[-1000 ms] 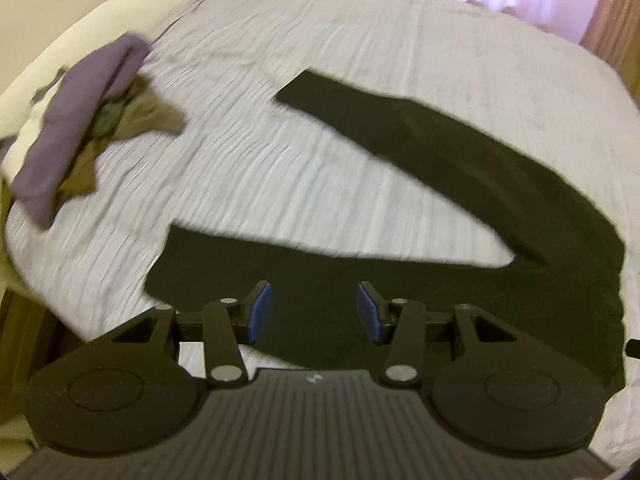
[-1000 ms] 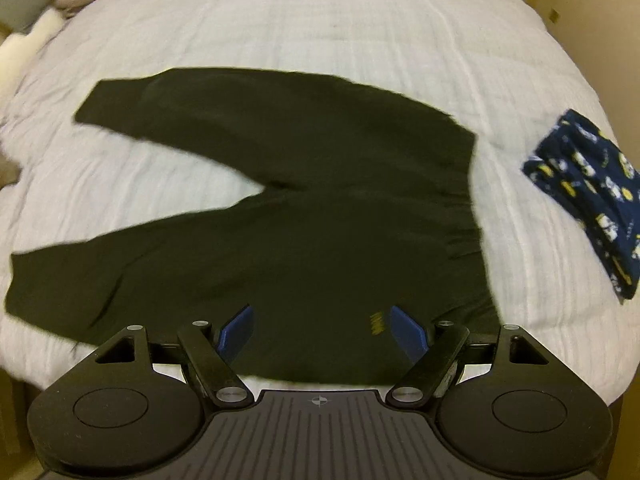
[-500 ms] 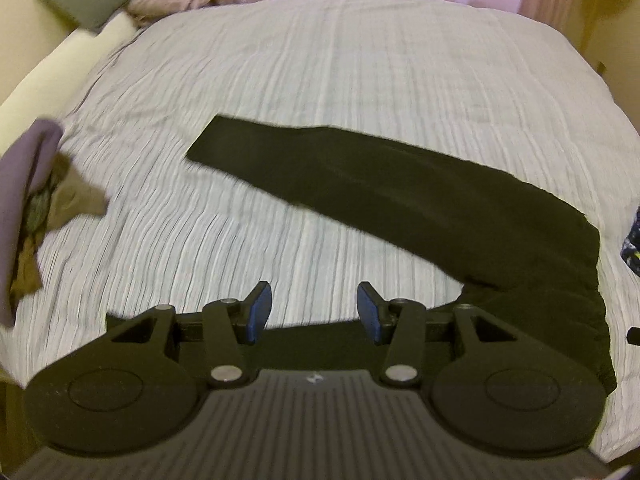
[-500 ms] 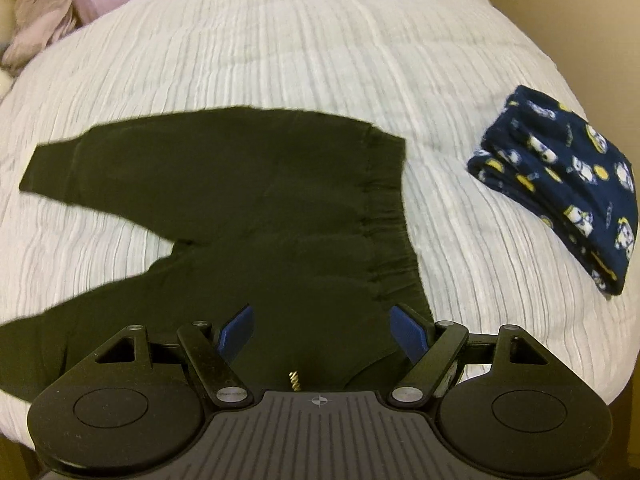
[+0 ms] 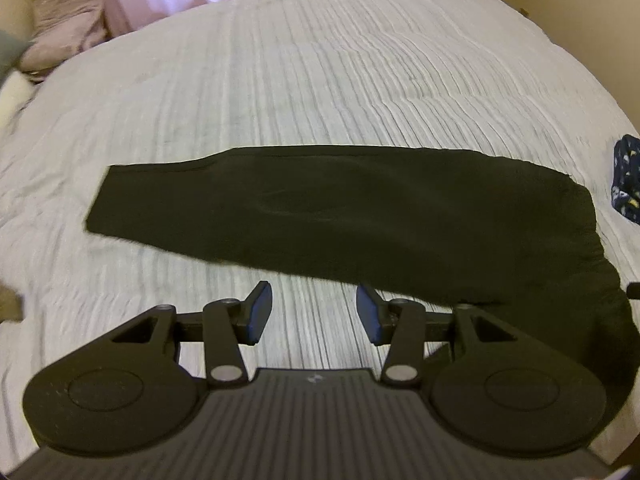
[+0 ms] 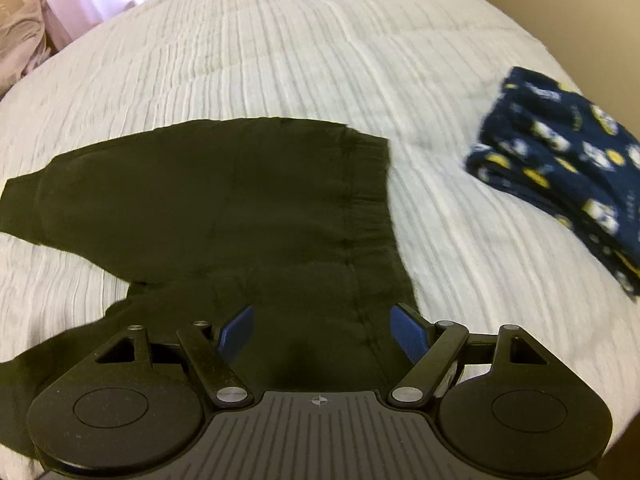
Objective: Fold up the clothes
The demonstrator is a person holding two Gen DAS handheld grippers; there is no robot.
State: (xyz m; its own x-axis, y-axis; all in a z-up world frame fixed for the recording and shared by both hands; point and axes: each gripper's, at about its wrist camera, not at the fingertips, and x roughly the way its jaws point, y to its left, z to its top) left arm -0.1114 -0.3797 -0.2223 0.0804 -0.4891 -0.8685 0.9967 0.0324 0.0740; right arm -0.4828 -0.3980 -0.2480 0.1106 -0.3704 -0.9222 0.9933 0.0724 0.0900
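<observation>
A pair of black trousers (image 5: 340,216) lies spread on the white bedspread (image 5: 320,80). In the left wrist view the far leg runs left to right, and the near leg is mostly hidden under the gripper body. My left gripper (image 5: 312,310) is open and empty, over bare bedspread just in front of the far leg. In the right wrist view the trousers (image 6: 224,208) show with the waistband at the right. My right gripper (image 6: 320,330) is open and empty, hovering over the trousers near the waistband.
A folded navy patterned garment (image 6: 568,172) lies on the bed to the right of the trousers; its edge shows in the left wrist view (image 5: 628,180). Pink pillows (image 5: 68,28) and a curtain sit at the far left. Walls stand close at the right.
Both grippers have swung to the right along the bed. The pile of purple and brown clothes has left the left view. The trousers lie as before. Both grippers stay open.
</observation>
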